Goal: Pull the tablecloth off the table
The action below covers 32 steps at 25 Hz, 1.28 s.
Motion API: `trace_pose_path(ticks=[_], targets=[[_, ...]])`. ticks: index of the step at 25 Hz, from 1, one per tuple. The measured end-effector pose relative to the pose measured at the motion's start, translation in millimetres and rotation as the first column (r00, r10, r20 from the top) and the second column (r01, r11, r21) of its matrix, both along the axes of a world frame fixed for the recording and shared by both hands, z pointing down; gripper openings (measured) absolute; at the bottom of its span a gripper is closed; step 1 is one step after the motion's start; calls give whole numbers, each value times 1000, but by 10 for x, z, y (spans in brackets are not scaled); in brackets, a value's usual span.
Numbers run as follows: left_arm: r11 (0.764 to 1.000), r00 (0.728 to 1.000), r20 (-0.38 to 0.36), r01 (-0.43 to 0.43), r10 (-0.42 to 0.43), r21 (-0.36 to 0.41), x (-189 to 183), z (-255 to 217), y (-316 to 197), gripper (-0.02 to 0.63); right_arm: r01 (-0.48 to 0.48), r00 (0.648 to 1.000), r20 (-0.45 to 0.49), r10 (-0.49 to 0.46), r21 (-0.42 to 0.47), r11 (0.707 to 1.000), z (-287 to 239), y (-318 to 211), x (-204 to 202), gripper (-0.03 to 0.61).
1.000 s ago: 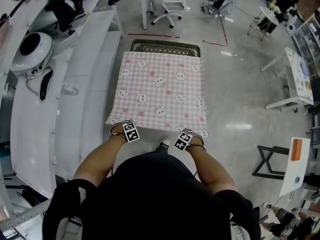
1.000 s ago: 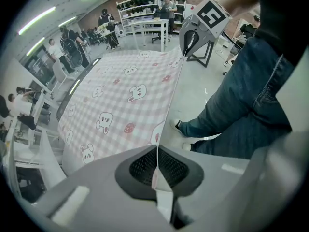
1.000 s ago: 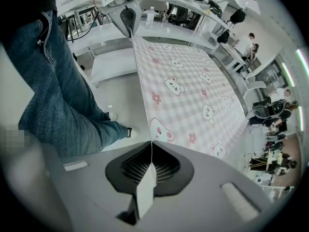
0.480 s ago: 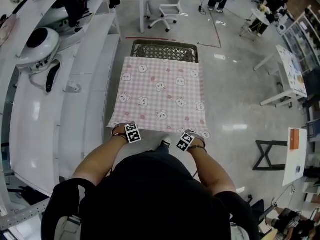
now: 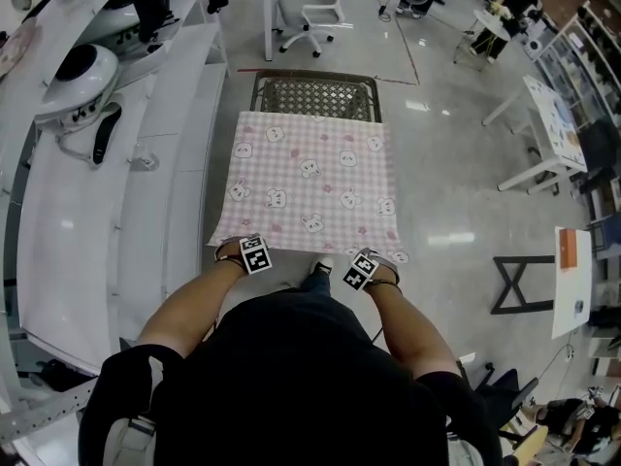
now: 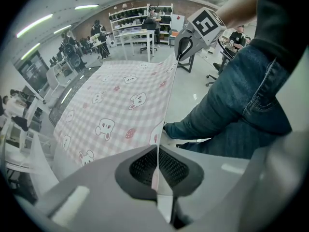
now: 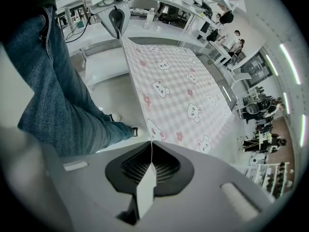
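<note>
I had the left hand-held gripper (image 6: 157, 168) pinching the near left corner of the pink checked tablecloth with bear prints (image 5: 312, 181), and the right hand-held gripper (image 7: 150, 164) clamped on its near right corner. The cloth's far part seemingly lay on the dark mesh-topped table (image 5: 315, 95), whose far strip was bare.

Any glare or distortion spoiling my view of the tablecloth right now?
Head view: sharp, the tablecloth is evenly lit, and ceiling-light glare falls only on the floor. Left gripper view and right gripper view: heavy fisheye bending and dark corners, but its pattern is still readable.
</note>
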<state>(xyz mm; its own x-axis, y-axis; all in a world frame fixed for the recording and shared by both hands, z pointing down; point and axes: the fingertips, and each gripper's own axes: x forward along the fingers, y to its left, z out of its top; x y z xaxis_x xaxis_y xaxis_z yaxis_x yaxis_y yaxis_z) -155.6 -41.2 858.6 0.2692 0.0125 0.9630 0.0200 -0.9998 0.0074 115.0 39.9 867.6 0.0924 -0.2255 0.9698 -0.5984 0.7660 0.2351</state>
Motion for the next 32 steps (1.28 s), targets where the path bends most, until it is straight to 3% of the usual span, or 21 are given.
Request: trace_pose_path(ticks=[13, 22, 32], targets=[[1000, 1000, -9, 5, -5, -29, -133, -23, 463, 2, 1, 1000, 26, 0, -30, 1000, -18, 529, -164, 28], [998, 998, 9, 64, -64, 1, -65, -191, 679, 2, 58, 997, 55, -59, 14, 998, -126, 688, -74, 26], [990, 990, -1, 138, -138, 26, -36, -390, 855, 0, 58, 992, 110, -61, 22, 998, -283, 799, -32, 26]])
